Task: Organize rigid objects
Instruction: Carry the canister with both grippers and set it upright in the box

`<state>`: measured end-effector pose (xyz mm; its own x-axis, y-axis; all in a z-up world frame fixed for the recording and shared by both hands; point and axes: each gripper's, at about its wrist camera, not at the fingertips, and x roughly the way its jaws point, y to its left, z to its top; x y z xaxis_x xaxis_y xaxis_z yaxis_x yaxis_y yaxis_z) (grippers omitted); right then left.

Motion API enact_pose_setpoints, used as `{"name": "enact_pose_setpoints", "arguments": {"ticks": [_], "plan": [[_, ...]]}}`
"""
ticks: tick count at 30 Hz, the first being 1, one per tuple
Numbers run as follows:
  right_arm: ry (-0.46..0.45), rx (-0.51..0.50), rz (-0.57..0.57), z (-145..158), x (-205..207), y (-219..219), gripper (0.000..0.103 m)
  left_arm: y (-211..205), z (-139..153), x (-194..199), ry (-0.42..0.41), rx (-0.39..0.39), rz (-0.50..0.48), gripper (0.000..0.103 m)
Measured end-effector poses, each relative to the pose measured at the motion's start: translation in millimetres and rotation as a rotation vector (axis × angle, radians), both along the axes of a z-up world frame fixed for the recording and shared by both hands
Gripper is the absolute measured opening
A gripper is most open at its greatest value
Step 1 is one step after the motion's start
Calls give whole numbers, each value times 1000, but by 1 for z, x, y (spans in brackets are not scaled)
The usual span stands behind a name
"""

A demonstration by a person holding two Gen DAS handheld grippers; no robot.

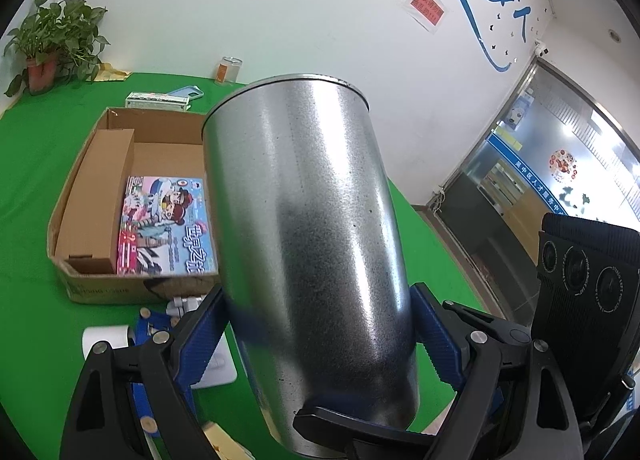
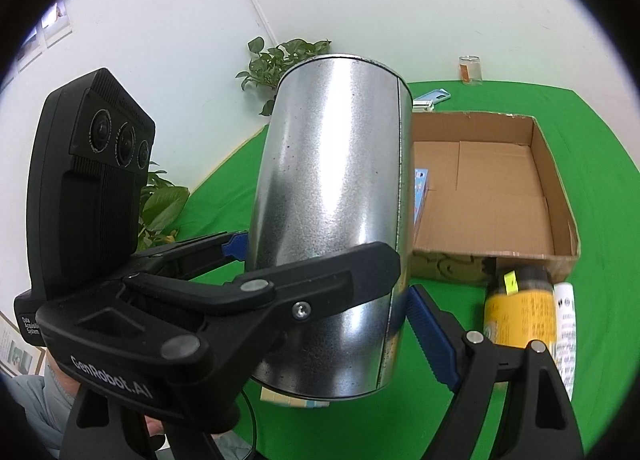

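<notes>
A large silver metal can is held up off the green table between both grippers. My left gripper is shut on it, its blue pads pressed on both sides. My right gripper is also closed around the metal can, with its blue pad against the can's right side. The left gripper shows in the right wrist view, clamped on the can's far side. An open cardboard box on the table holds a colourful picture box and a brown carton.
A yellow jar and a white tube lie in front of the cardboard box. A white block and small white and blue parts lie near the box. A glass jar, a phone and a potted plant stand at the back.
</notes>
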<state>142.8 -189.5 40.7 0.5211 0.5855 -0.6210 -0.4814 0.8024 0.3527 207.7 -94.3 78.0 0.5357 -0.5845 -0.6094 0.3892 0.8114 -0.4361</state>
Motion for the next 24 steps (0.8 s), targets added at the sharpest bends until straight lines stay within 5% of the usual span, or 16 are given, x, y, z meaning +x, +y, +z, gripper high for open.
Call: {"name": "enact_pose_setpoints", "arguments": {"ticks": [11,24], "plan": [[-7,-20,-28,4,48,3,84,-16,5,72,-7,54,-19,86],[133,-25,-57,-20,129,4,84,-23,-38,185,130,59,-31,86]]}}
